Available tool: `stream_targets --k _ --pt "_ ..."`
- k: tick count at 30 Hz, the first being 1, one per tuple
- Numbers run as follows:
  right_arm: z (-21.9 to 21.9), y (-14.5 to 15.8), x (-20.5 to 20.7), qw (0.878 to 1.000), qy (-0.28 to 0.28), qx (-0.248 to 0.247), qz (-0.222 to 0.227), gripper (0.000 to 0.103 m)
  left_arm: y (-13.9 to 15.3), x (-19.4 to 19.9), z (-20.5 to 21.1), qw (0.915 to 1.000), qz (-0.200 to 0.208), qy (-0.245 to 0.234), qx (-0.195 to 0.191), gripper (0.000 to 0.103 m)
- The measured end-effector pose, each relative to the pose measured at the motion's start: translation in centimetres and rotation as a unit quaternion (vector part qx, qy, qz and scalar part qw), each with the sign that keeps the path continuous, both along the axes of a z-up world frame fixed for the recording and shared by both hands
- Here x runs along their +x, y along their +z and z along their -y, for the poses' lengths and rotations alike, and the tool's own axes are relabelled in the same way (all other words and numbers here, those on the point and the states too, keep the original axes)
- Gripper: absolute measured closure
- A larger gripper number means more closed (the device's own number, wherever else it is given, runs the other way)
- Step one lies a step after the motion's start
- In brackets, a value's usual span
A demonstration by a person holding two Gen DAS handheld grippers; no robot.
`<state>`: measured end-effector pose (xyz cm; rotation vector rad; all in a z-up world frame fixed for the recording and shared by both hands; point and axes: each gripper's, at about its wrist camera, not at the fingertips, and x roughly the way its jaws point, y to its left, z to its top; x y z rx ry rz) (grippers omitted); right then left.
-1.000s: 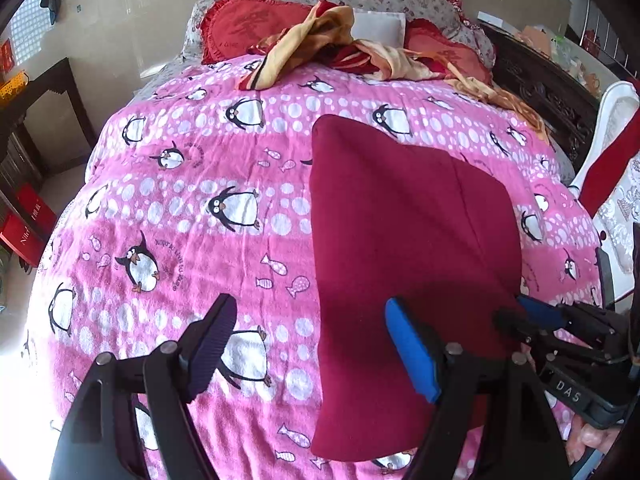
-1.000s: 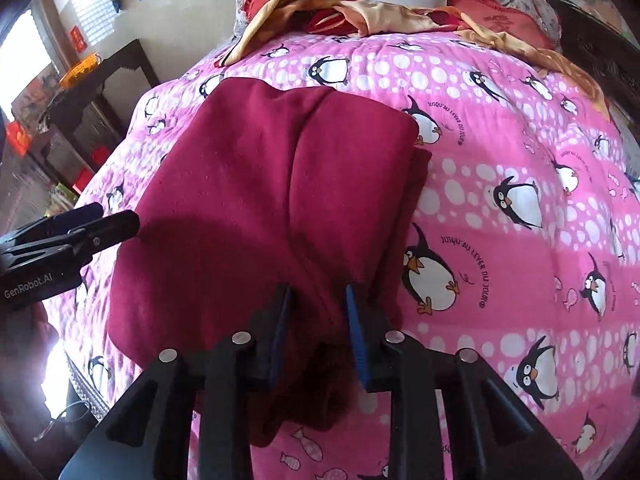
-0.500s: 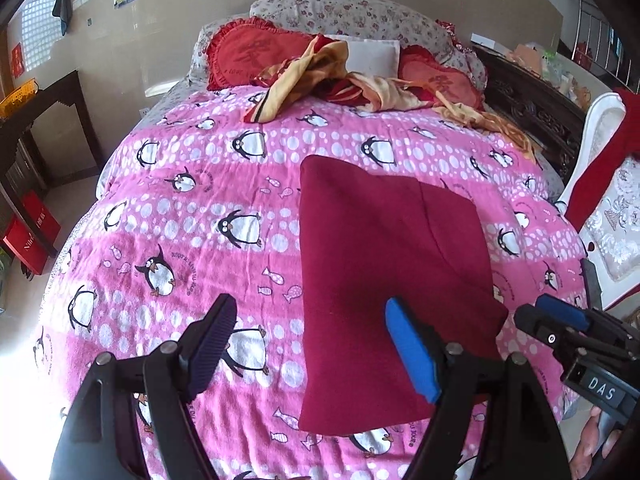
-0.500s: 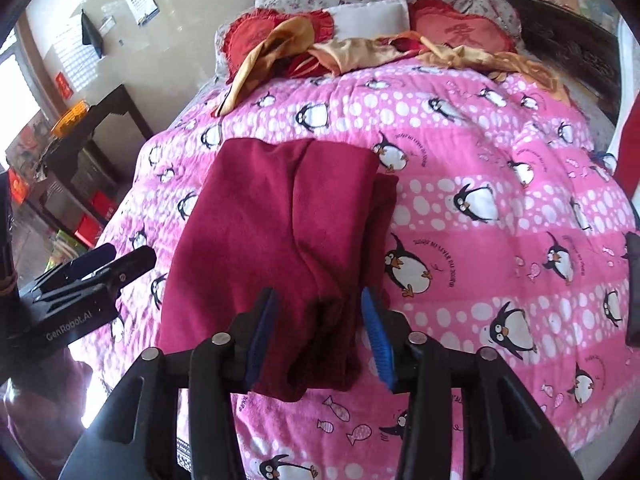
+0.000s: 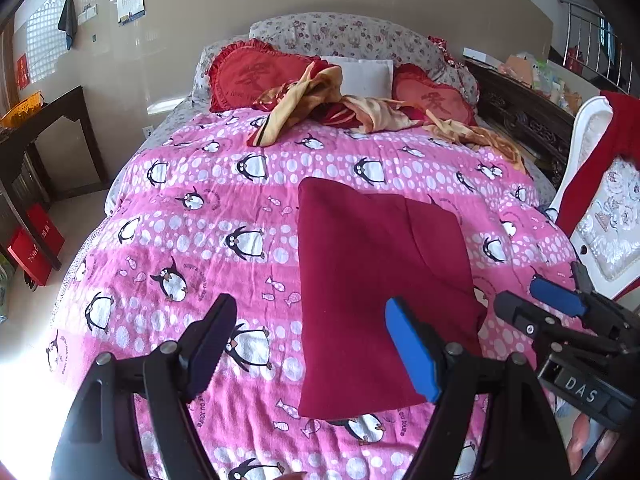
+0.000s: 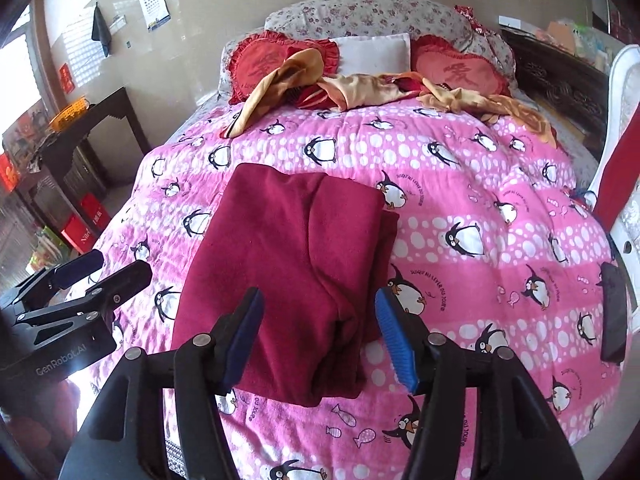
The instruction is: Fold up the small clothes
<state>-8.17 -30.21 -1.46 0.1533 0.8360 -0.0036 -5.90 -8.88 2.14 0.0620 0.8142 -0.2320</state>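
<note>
Two views. Left wrist: the left gripper (image 5: 310,344) hangs spread wide, empty, above the quilt (image 5: 192,216); the folded garment (image 5: 376,280) lies flat there, beside the right gripper (image 5: 532,306). Right wrist: the right gripper (image 6: 320,338), jaws just opening, grips nothing; the garment (image 6: 288,264) lies below, untouched.

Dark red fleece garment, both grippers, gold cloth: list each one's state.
Dark red fleece garment: folded, flat on the pink penguin blanket.
Left gripper: open, empty.
Right gripper: jaws just opened, clear of the garment.
Gold satin cloth: crumpled by the pillows.
</note>
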Motion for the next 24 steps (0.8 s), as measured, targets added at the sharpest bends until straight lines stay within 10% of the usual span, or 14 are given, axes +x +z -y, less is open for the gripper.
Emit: stream_targets --k 24 --pt "-0.55 0.25 0.1 1.0 0.002 -0.004 0.002 0.058 0.07 -0.6 -0.12 1.0 0.005 0.004 0.0 0.023"
